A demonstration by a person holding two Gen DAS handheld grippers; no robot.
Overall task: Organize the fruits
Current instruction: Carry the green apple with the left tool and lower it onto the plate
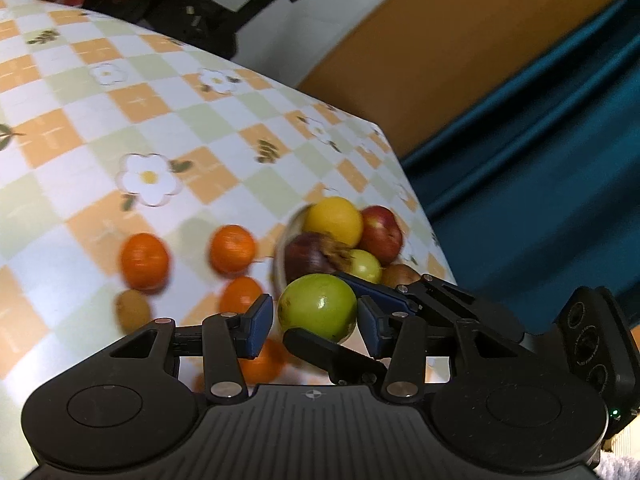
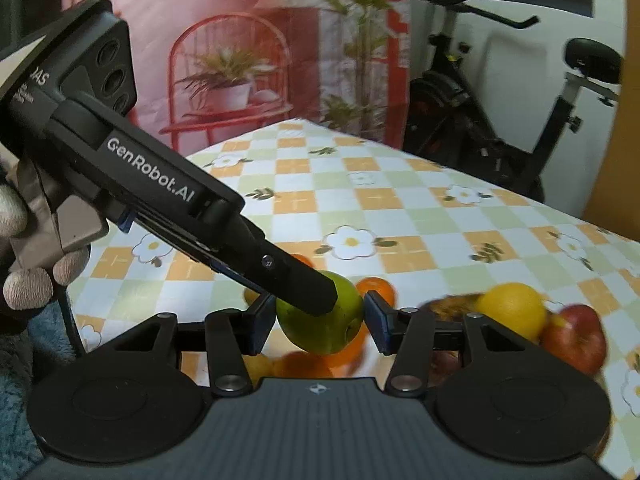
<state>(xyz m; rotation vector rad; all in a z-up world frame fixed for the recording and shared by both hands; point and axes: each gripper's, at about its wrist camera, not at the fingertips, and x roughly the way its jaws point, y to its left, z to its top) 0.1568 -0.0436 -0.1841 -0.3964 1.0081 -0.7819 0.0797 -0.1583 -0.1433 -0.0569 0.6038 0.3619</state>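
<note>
A green round fruit [image 1: 318, 306] hangs above the checked tablecloth [image 1: 160, 120], and both grippers are on it. My left gripper [image 1: 316, 320] has its blue pads at the fruit's left and right sides. In the left wrist view the right gripper's black finger [image 1: 340, 354] crosses under the fruit, with its other pad behind it. My right gripper [image 2: 320, 320] is shut on the same green fruit [image 2: 336, 328], while the left gripper's finger [image 2: 308, 288] lies over its top. Beside them stands a bowl [image 1: 280, 254] with a yellow fruit [image 1: 334, 220] and a red apple [image 1: 381, 232].
Three oranges [image 1: 145, 260] [image 1: 233, 249] [image 1: 241, 294] and a small brown fruit [image 1: 133, 308] lie loose on the cloth left of the bowl. The table edge [image 1: 416, 216] runs close behind the bowl, with a teal curtain beyond. An exercise bike [image 2: 480, 120] stands past the table's far side.
</note>
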